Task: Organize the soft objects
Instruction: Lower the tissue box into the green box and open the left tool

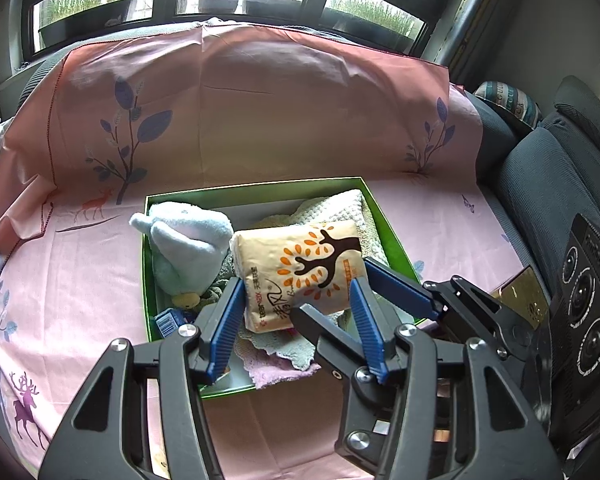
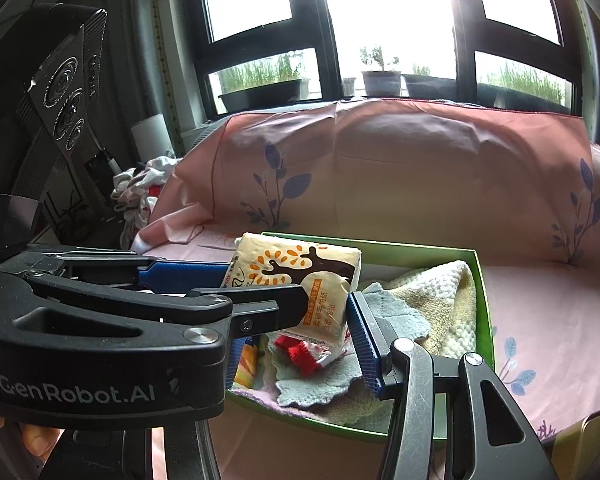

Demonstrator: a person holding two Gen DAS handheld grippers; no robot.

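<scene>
A tissue pack (image 1: 300, 276) with a brown tree print is held over a green box (image 1: 260, 190) on a pink sheet. My left gripper (image 1: 296, 304) is shut on the tissue pack, blue pads on both its sides. My right gripper (image 1: 392, 284) reaches in from the right, one pad against the pack's right end; in the right wrist view the right gripper (image 2: 296, 312) looks shut on the same pack (image 2: 300, 276). A blue plush toy (image 1: 188, 248) and folded towels (image 1: 340, 208) lie in the box.
The box (image 2: 484, 292) holds cloths (image 2: 320, 384) and a red-and-white packet (image 2: 304, 354). The sofa backrest under the pink sheet (image 1: 260, 112) rises behind. A grey cushion (image 1: 548, 184) lies right, clothes (image 2: 140, 188) left. A gold box (image 1: 524, 292) sits near the right gripper.
</scene>
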